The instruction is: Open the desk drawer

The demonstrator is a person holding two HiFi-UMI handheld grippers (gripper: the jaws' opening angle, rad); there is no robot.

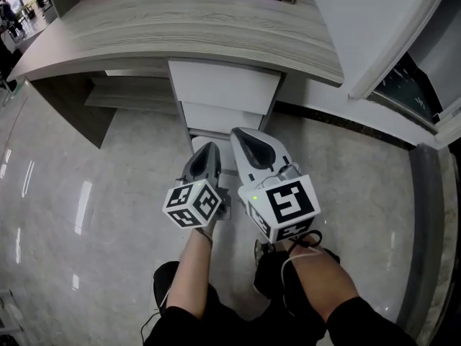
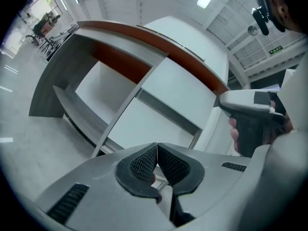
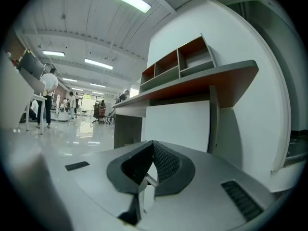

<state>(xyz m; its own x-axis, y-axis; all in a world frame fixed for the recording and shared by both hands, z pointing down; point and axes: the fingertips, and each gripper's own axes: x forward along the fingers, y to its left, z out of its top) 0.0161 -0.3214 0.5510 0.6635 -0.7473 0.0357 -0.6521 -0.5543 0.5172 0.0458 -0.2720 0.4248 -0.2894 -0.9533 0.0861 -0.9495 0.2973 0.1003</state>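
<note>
A white drawer unit stands under the wood-grain desk top [image 1: 180, 31], with an upper drawer front [image 1: 223, 83] and a lower drawer front [image 1: 220, 114], both flush. My left gripper [image 1: 210, 147] and right gripper [image 1: 242, 134] are held side by side in front of the lower part of the unit, both pointing level at it. The left gripper [image 2: 157, 152] is shut with nothing between its pads and faces the drawer fronts [image 2: 178, 88] in a rolled view. The right gripper [image 3: 152, 153] is also shut and empty, with a white drawer front [image 3: 178, 126] just ahead.
An open shelf [image 1: 130, 96] runs under the desk left of the drawers. A white slanted panel [image 1: 389, 34] and a dark skirting strip [image 1: 346, 125] lie to the right. The floor [image 1: 79, 193] is glossy tile. People [image 3: 48, 95] stand far off.
</note>
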